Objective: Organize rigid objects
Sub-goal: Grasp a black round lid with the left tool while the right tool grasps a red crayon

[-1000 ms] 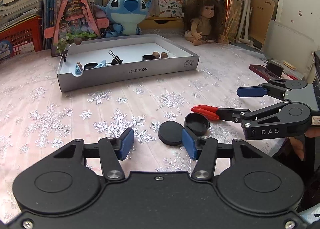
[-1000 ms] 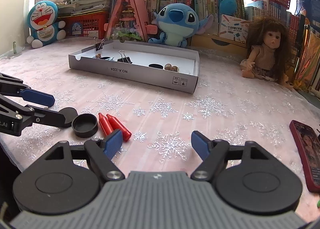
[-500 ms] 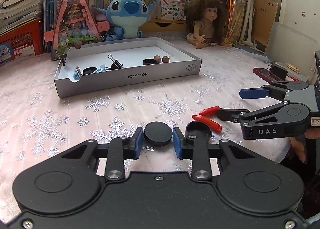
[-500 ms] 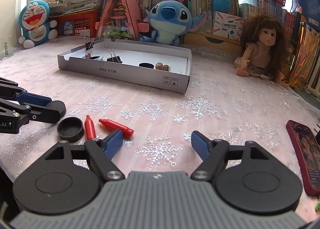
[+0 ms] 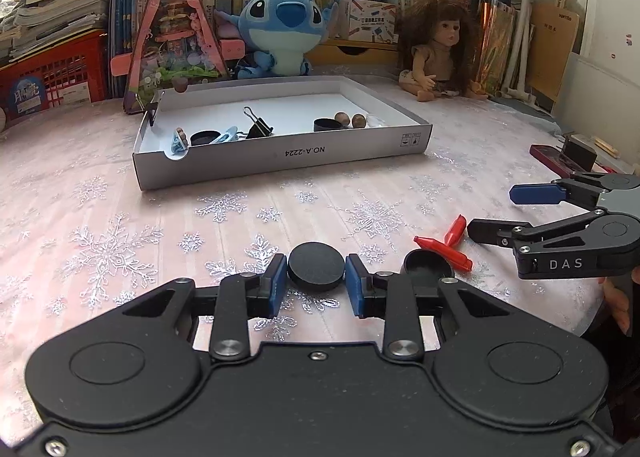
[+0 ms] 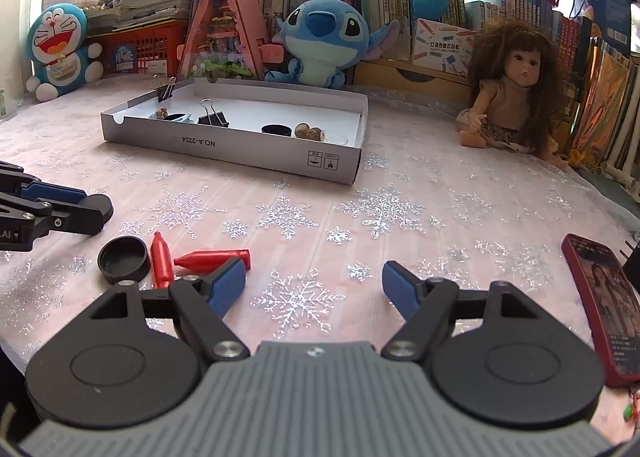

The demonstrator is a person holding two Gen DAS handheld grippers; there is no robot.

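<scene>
My left gripper is shut on a flat black round lid, both blue pads against its sides, low over the table. A second black cap, hollow side up, lies just to its right, next to two red crayon-like pieces. In the right wrist view the cap and the red pieces lie at the left. My right gripper is open and empty, with its left pad close to the red pieces. The white cardboard tray stands further back and holds binder clips, caps and nuts.
A red phone lies at the right edge. A doll, a Stitch plush, a pink triangular toy house and stacked books line the back. The tablecloth is pink with snowflakes.
My left gripper moved forward and shut its jaws on the flat black lid. The two red pieces were pushed apart. My right gripper shifted slightly and stayed open.
</scene>
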